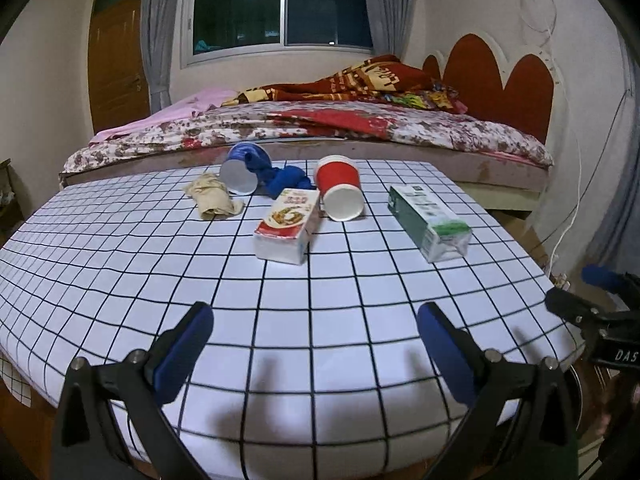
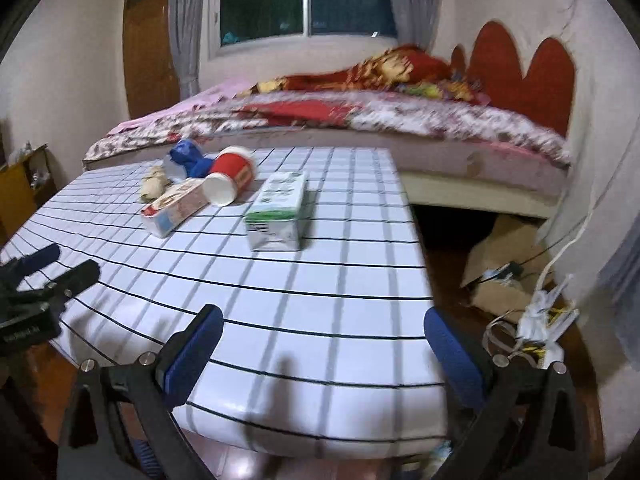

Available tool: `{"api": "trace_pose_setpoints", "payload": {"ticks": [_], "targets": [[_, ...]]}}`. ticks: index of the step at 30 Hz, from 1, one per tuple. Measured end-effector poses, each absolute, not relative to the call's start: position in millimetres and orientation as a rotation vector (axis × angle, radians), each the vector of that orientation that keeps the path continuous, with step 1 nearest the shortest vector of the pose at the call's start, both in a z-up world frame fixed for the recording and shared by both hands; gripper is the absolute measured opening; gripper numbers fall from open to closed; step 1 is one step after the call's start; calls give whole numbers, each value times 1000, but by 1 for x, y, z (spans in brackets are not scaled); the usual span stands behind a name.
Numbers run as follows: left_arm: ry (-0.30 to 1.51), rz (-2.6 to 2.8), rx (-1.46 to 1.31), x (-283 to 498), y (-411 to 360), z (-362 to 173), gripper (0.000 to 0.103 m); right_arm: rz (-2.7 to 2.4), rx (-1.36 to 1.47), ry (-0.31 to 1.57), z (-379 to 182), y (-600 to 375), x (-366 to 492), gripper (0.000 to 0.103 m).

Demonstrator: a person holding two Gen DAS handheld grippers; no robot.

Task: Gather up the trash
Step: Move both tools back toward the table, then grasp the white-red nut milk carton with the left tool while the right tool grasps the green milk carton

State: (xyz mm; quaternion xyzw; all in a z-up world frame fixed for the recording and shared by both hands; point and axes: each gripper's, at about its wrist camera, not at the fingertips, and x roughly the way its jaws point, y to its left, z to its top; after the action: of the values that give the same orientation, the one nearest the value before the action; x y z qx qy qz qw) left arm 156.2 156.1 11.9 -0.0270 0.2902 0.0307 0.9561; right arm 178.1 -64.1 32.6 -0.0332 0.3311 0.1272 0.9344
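Ahead of the left jaws, on the counter (image 1: 120, 256), a carton (image 1: 289, 225) lies nearest; cup (image 1: 340, 189) behind it, another carton (image 1: 429, 222) to the right, bed (image 1: 400, 128) beyond.

The right wrist view is smearing with motion blur, leaving the print on the green carton (image 2: 279, 210) unreadable. The red cup (image 2: 231, 180) is hiding part of the blue cloth (image 2: 191, 160). The frame's right edge is cutting off the right gripper (image 1: 600, 304).
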Motion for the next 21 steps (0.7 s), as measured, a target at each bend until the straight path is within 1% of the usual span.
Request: {"api": "trace_pose_setpoints", "payload": {"ticks": [5, 7, 11, 16, 20, 21], "targets": [[608, 71, -49, 181, 170, 9, 101, 277, -81, 688, 34, -41, 207, 102], [620, 70, -73, 195, 181, 9, 96, 288, -106, 702, 34, -29, 225, 102], [658, 79, -80, 230, 193, 5, 94, 289, -115, 743, 31, -14, 260, 102], [704, 72, -72, 262, 194, -3, 93, 275, -103, 815, 18, 0, 301, 102], [747, 63, -62, 283, 194, -11, 86, 268, -107, 848, 8, 7, 318, 101], [766, 62, -72, 289, 195, -14, 84, 269, -108, 854, 6, 8, 321, 97]]}}
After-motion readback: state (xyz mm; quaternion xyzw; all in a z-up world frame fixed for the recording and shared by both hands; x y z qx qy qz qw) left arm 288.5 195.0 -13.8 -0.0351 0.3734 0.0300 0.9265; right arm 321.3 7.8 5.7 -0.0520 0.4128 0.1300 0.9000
